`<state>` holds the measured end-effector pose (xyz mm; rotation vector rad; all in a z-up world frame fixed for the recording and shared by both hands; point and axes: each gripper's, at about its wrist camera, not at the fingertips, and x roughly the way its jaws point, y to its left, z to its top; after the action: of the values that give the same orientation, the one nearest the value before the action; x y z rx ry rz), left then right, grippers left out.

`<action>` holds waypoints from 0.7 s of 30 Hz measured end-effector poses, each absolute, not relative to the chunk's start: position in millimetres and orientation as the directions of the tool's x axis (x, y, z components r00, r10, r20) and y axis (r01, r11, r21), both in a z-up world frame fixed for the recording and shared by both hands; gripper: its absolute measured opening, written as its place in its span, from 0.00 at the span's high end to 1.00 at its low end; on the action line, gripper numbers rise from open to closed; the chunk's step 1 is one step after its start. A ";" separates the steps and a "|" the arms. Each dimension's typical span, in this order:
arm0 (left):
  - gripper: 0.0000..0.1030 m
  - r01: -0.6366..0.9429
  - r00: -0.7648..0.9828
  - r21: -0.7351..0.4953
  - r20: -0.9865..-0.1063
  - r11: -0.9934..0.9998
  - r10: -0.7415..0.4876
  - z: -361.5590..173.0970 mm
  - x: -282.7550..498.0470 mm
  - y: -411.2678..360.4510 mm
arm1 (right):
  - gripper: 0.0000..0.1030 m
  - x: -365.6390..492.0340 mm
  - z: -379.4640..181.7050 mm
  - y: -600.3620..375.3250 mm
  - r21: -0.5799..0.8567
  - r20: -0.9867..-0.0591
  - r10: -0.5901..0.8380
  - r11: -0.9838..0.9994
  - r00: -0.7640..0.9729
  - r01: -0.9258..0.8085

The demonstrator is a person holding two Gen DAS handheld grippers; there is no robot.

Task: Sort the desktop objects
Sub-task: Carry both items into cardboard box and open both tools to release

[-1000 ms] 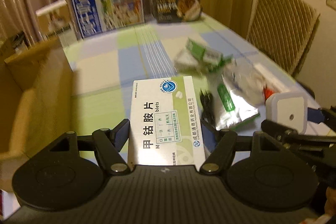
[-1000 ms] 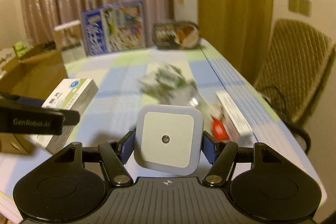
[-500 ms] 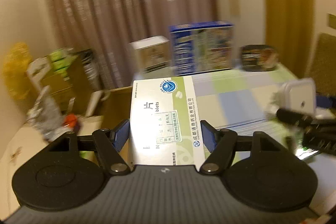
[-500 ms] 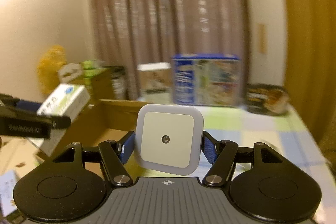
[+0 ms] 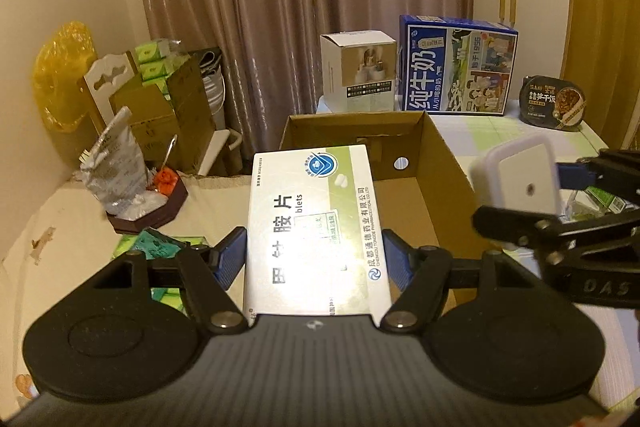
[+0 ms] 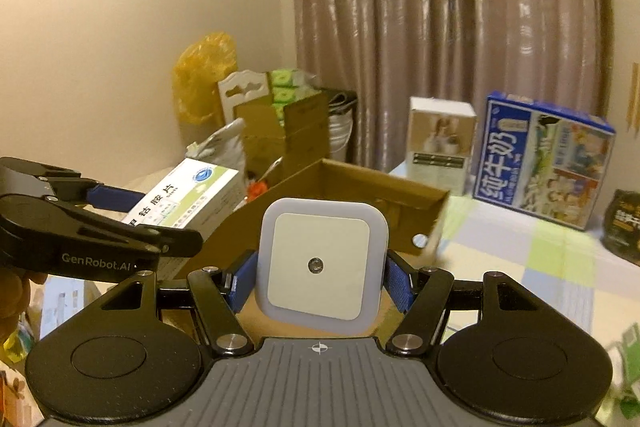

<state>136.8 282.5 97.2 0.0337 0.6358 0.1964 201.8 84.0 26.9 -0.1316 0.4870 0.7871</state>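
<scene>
My left gripper [image 5: 314,259] is shut on a white and green medicine box [image 5: 316,227] with Chinese print, held in the air over the near edge of an open cardboard box [image 5: 440,163]. My right gripper [image 6: 320,279] is shut on a white square night light [image 6: 322,263], held above the same cardboard box [image 6: 400,195]. In the left wrist view the night light [image 5: 520,183] and right gripper are at the right. In the right wrist view the medicine box [image 6: 188,195] and left gripper are at the left.
A blue milk carton box [image 5: 456,71], a small white box [image 5: 360,67] and a dark food tub [image 5: 554,103] stand at the table's back. Left of the table are cardboard boxes [image 5: 168,107], a yellow bag [image 5: 60,75] and a dark tray with a foil bag [image 5: 136,195].
Both grippers swung left from the cluttered table toward the open cardboard box, each carrying its object. The loose packets and the chair have left the view.
</scene>
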 end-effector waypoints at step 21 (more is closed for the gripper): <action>0.31 -0.252 0.780 0.044 -0.582 0.967 0.230 81.2 134.8 321.3 | 0.38 219.6 1.5 104.2 0.089 -0.495 0.663 0.681 0.561 -0.727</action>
<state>134.8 321.3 81.2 -0.0374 0.6239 0.2603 219.6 104.2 1.5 -0.1304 0.5271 0.8213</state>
